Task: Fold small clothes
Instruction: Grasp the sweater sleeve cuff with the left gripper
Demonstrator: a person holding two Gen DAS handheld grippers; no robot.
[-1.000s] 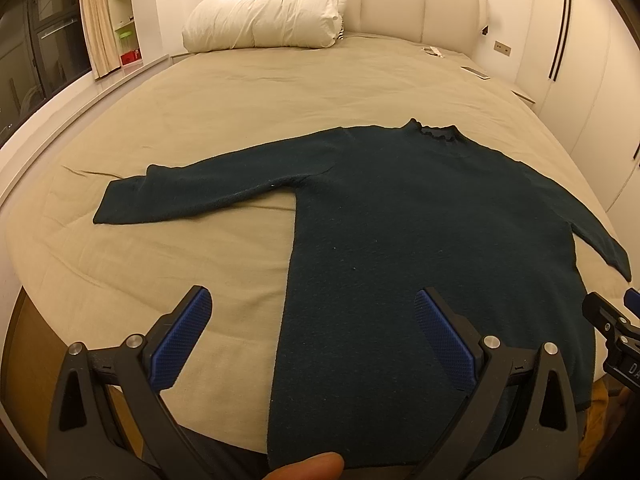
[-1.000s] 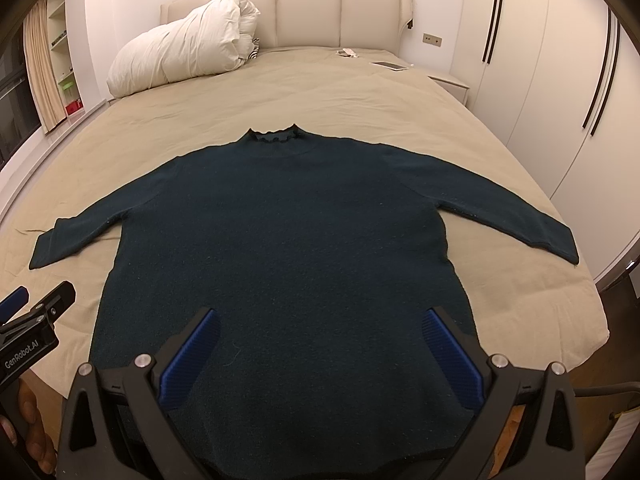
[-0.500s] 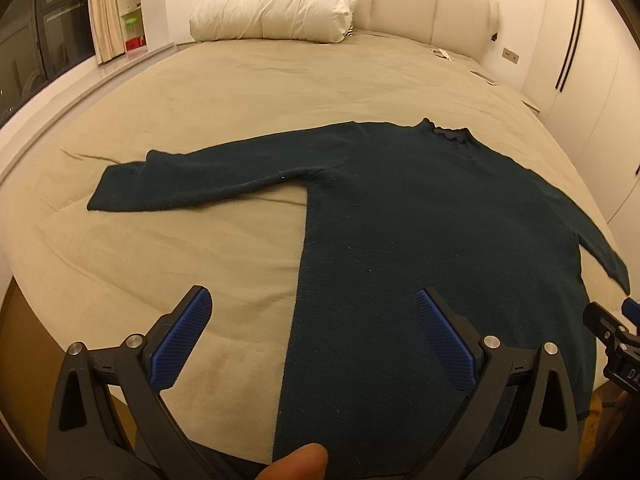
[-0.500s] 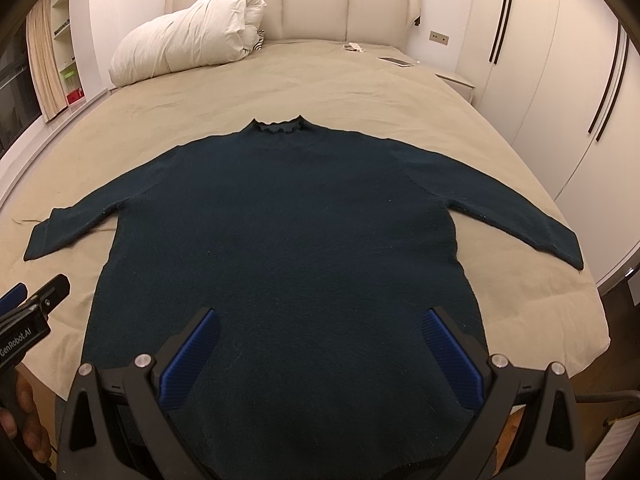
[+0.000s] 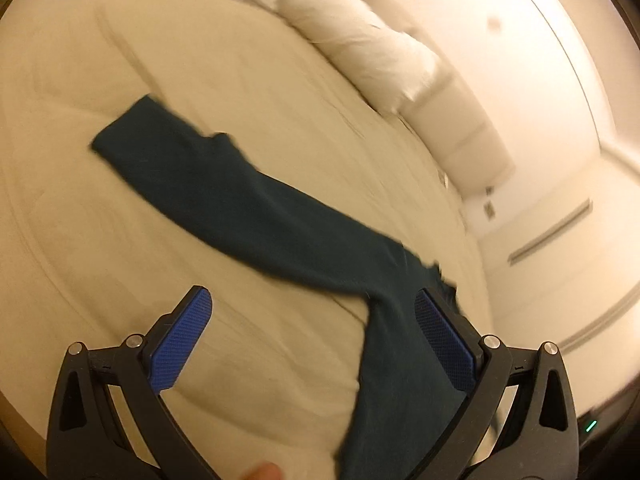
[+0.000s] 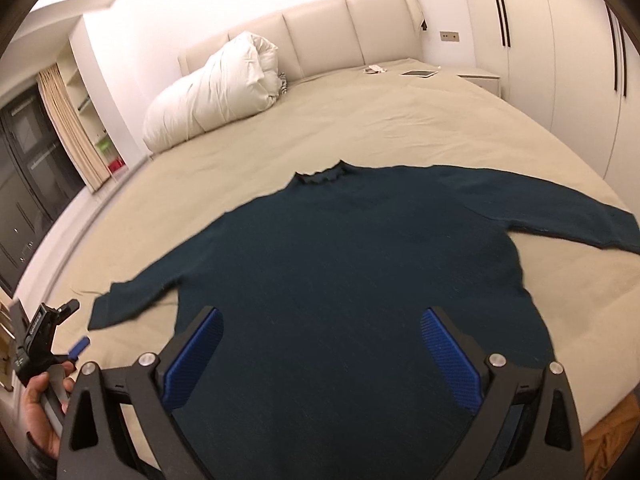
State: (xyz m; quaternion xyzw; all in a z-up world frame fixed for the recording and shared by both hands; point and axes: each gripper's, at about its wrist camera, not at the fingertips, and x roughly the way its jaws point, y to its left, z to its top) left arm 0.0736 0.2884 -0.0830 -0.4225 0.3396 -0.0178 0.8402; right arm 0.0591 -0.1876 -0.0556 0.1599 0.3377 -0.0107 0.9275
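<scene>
a dark teal sweater (image 6: 352, 280) lies flat on the beige bed (image 6: 400, 120), filling the centre of the right wrist view. its ruffled collar (image 6: 322, 174) points toward the padded headboard (image 6: 320, 36) at the top of the frame. one sleeve (image 6: 132, 300) runs to the lower left, the other sleeve (image 6: 560, 208) reaches the right edge of the frame.

the right gripper (image 6: 320, 356) sits at the bottom centre over the sweater's lower body, its blue pads (image 6: 450, 358) spread wide apart with nothing between them.

at the lower left edge of that view a hand (image 6: 38, 416) holds the left gripper (image 6: 60, 328) just off the bed's edge, near the cuff of the left-hand sleeve.

the left wrist view is blurred and tilted. there the left gripper (image 5: 312, 336) is spread wide and empty at the bottom of the frame, above bare bedsheet, with the sleeve (image 5: 240, 204) running diagonally from the middle left down to the lower right, where the sweater's body passes behind the right-hand pad (image 5: 444, 340). whether cloth and pad touch cannot be told.

a white rolled duvet (image 6: 216, 92) rests against the headboard in the upper left of the right wrist view, and a flat white tablet (image 6: 420, 73) lies near the bed's far corner in the upper right.
</scene>
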